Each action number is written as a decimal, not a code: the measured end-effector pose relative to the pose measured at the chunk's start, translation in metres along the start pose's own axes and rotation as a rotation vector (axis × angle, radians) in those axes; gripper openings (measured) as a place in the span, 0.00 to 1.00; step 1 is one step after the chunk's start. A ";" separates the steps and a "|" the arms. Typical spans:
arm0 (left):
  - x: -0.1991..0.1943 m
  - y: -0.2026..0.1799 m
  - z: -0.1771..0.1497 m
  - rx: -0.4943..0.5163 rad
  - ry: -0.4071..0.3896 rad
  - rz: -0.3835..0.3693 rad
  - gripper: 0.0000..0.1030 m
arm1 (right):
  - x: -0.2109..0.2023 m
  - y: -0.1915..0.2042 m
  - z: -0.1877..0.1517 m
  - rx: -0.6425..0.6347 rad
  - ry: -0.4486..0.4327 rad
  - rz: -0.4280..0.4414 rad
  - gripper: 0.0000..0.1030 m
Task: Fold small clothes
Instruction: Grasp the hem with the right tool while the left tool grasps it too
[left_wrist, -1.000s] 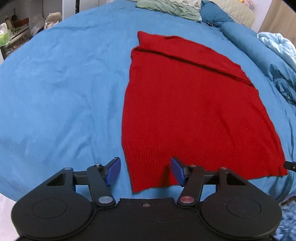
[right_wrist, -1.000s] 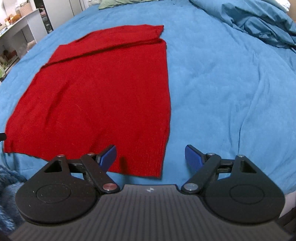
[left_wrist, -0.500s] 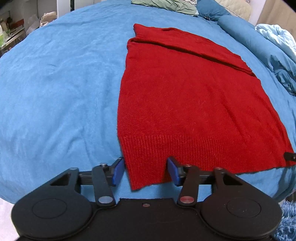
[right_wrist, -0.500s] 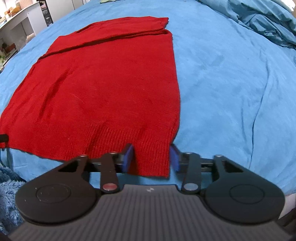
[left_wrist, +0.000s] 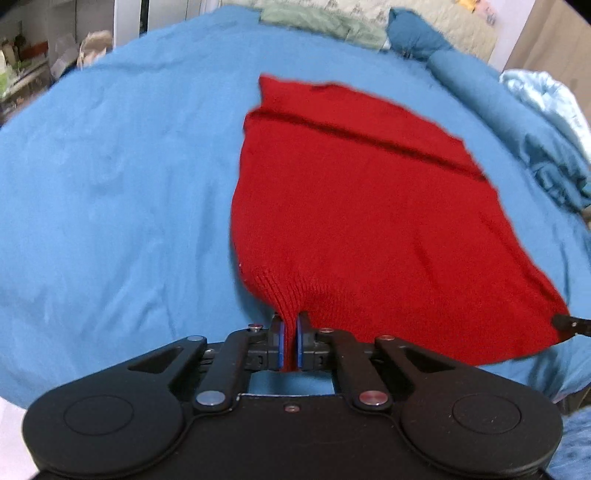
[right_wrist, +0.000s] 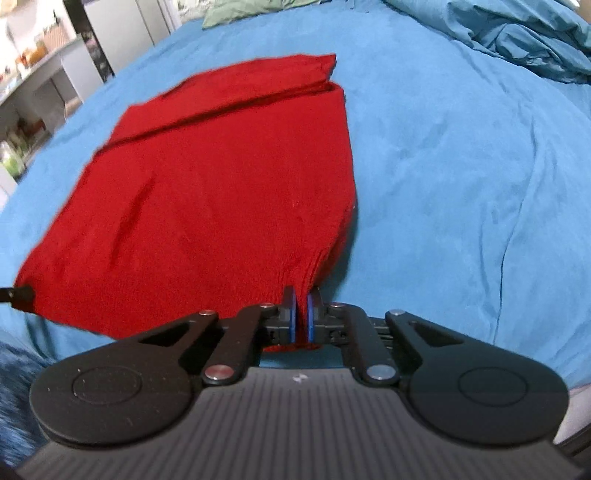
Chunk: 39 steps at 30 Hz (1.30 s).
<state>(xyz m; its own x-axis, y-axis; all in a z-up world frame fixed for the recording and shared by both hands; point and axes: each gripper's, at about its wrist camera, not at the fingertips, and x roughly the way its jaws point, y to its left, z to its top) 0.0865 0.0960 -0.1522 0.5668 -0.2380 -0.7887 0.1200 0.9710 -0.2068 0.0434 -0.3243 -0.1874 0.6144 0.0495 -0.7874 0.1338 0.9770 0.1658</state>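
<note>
Left wrist view: the left tool (left_wrist: 290, 334) pinched the red sweater's (left_wrist: 362, 206) near hem; the right tool (right_wrist: 302, 309) pinched its other corner on the bed (right_wrist: 461, 155).

A bed covered by a blue sheet (left_wrist: 110, 192) fills both views. At its far edge lie a green cloth (left_wrist: 325, 24), a pale quilted pillow (left_wrist: 443, 18) and a blue bolster (left_wrist: 476, 85); a rumpled blue duvet (right_wrist: 517, 40) is heaped at the far right corner. Cluttered shelves (right_wrist: 26, 92) and a white cabinet (right_wrist: 118, 33) stand left of the bed
</note>
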 end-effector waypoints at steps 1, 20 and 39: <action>-0.007 -0.001 0.004 -0.002 -0.020 -0.010 0.06 | -0.006 -0.001 0.004 0.010 -0.011 0.013 0.20; 0.017 -0.001 0.229 -0.171 -0.339 -0.163 0.05 | -0.024 0.014 0.229 0.028 -0.322 0.191 0.19; 0.225 0.026 0.325 -0.296 -0.291 -0.087 0.05 | 0.238 0.004 0.349 -0.011 -0.227 -0.008 0.19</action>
<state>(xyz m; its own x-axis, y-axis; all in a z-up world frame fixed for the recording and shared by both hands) 0.4827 0.0751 -0.1470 0.7765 -0.2609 -0.5735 -0.0381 0.8891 -0.4561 0.4615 -0.3811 -0.1664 0.7731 -0.0049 -0.6343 0.1316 0.9795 0.1528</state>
